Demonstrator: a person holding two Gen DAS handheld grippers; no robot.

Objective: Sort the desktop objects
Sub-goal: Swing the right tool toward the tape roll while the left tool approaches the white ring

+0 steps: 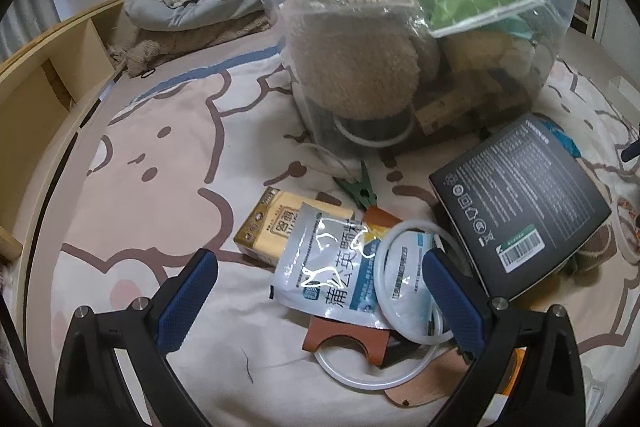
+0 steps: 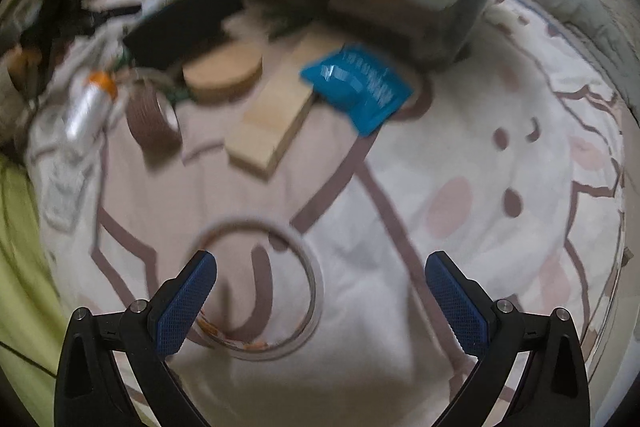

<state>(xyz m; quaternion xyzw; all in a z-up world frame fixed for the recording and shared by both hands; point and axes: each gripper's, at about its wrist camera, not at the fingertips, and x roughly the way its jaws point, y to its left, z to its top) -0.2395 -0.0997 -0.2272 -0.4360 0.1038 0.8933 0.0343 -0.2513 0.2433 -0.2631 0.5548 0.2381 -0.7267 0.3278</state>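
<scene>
My left gripper [image 1: 320,291] is open above a pile on the cartoon-print sheet. Between its fingers lie a white-and-blue sachet [image 1: 328,263], a white ring [image 1: 412,283] and a brown leather piece [image 1: 344,339]; a yellow box [image 1: 276,227] and a green clothespin [image 1: 358,187] lie just beyond. A black box [image 1: 520,203] rests to the right. The clear plastic bin [image 1: 400,27] behind holds a plush toy and a green packet. My right gripper [image 2: 320,295] is open over a clear tape ring [image 2: 260,287]. That view is blurred.
In the right wrist view a wooden block [image 2: 272,119], blue packet [image 2: 356,87], cork disc [image 2: 222,75], brown tape roll [image 2: 154,119] and silver bottle [image 2: 88,107] lie ahead on the sheet. A wooden shelf [image 1: 44,79] stands left; folded bedding [image 1: 192,3] lies behind.
</scene>
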